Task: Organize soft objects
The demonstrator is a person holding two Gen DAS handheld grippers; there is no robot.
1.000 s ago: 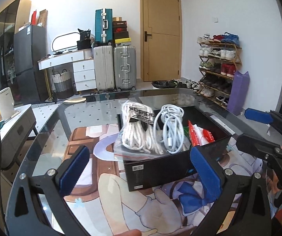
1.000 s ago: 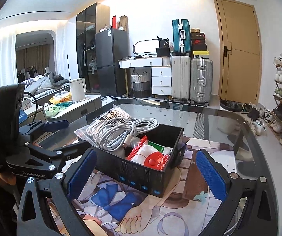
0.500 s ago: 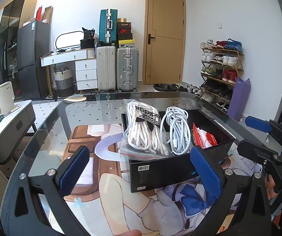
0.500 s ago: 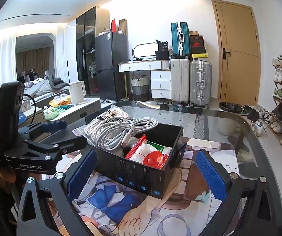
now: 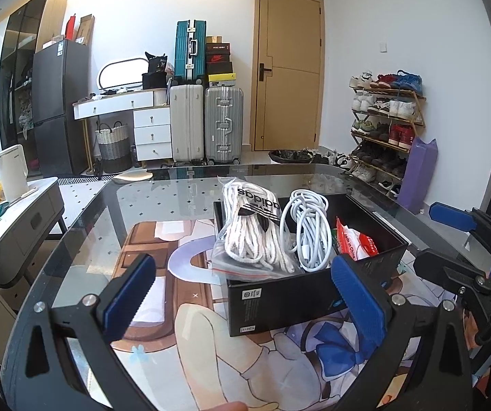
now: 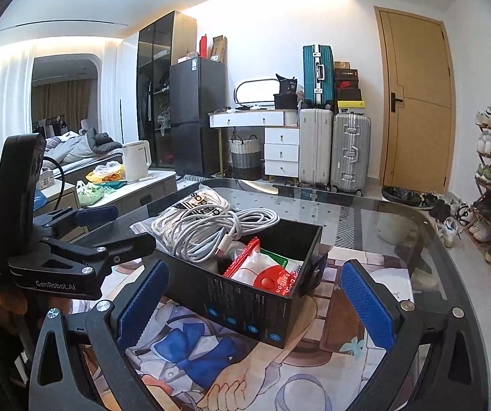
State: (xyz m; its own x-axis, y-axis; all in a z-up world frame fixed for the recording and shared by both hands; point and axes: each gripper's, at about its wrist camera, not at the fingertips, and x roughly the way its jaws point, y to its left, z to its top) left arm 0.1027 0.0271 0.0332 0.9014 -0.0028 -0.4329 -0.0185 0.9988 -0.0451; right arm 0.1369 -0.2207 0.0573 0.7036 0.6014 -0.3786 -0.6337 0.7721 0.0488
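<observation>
A black open box (image 5: 293, 294) (image 6: 245, 308) stands on the glass table. It holds a clear bag of white laces (image 5: 255, 236) (image 6: 194, 205), a coil of white cable (image 5: 308, 233) (image 6: 221, 229) and a red and white packet (image 5: 356, 239) (image 6: 266, 270). My left gripper (image 5: 242, 294) is open and empty, above the table just short of the box. It shows in the right wrist view (image 6: 108, 229) left of the box. My right gripper (image 6: 255, 304) is open and empty, with the box's near corner between its pads. It shows in the left wrist view (image 5: 457, 233) right of the box.
The glass table (image 5: 177, 185) lies over a cartoon-print mat (image 5: 211, 349) (image 6: 211, 359). Suitcases (image 5: 207, 120), a white dresser (image 6: 272, 137), a door and a shoe rack (image 5: 385, 126) stand beyond the table. A low side table with a kettle (image 6: 136, 161) stands to the left.
Both grippers have drawn back and risen a little from the box, staying open. The box and its contents have not moved.
</observation>
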